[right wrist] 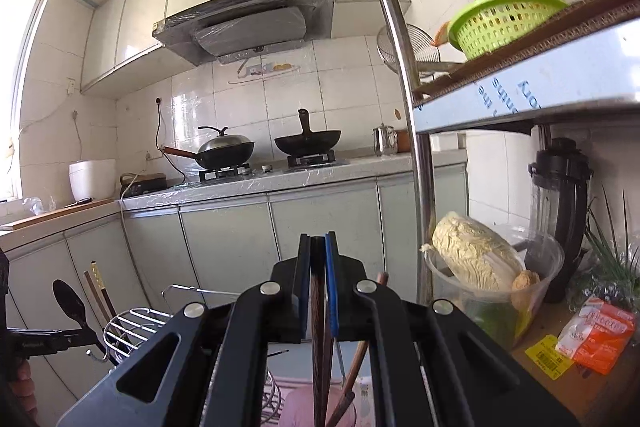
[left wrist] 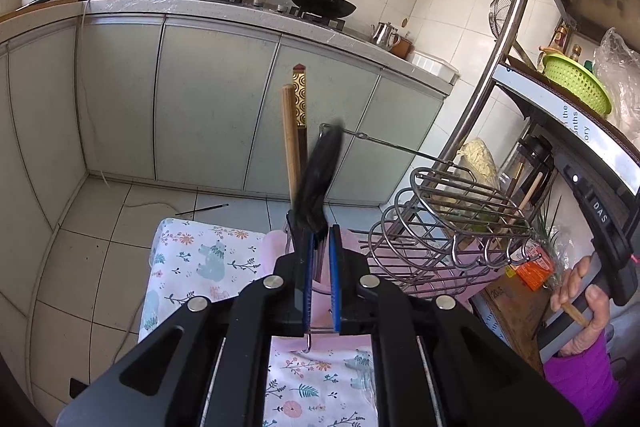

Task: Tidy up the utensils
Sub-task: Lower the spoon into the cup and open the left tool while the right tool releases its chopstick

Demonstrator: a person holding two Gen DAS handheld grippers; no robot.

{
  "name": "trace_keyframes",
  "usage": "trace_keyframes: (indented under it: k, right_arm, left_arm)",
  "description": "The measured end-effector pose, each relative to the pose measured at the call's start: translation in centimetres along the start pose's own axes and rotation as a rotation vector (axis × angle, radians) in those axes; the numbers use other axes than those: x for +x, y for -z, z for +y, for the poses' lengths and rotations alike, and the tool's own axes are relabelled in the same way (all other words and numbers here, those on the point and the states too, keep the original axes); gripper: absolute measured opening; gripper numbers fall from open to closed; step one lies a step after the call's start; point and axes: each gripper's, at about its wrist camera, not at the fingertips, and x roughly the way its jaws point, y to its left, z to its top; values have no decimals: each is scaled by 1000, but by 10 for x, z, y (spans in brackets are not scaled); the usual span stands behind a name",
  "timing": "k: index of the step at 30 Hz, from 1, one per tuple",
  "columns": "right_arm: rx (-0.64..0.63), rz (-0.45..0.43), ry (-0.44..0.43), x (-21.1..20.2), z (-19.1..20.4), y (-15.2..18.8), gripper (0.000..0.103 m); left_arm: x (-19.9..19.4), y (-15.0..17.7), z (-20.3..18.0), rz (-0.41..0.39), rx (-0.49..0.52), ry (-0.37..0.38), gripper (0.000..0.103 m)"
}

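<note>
My left gripper (left wrist: 321,233) is shut on a bundle of utensils: a black spoon (left wrist: 318,179), a light wooden chopstick (left wrist: 290,143) and a dark chopstick with a gold patterned end (left wrist: 299,99), all pointing up above the flowered cloth (left wrist: 192,259). The bundle also shows in the right wrist view at lower left, with the spoon (right wrist: 70,301) uppermost. My right gripper (right wrist: 318,243) is shut on dark brown chopsticks (right wrist: 319,307), whose lower ends hang over a pink holder (right wrist: 298,407). A wire utensil rack (left wrist: 452,223) stands right of the left gripper, also in the right wrist view (right wrist: 136,323).
A steel shelf unit (left wrist: 508,27) stands at right with a green basket (right wrist: 500,23), a cabbage in a clear tub (right wrist: 476,259), a black jug (right wrist: 560,211) and packets. Kitchen counter with two woks (right wrist: 308,141) lies ahead. A loose chopstick (left wrist: 202,209) lies on the floor.
</note>
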Motion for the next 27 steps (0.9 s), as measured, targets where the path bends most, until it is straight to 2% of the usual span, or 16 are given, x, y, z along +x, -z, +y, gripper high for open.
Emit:
trace_keyframes:
  k: [5,11,17,24,27]
  right_arm:
    - [38,16,2,-20,-4,13,7]
    - [65,79,23,-29,-10,32,7]
    - [125,185,48,-8,-28,48,7]
    - [111,254,38,25,-34,44,7]
    - [121,269,30,27,-34,50,7]
  left_arm:
    - [1,5,0,8,-4,6,7]
    - [7,11,0,25,-8,9,7]
    - [8,11,4,28,-30,6,7]
    - [11,11,9,38,-70,6,7]
    - [14,12,11,56,-90,8,7]
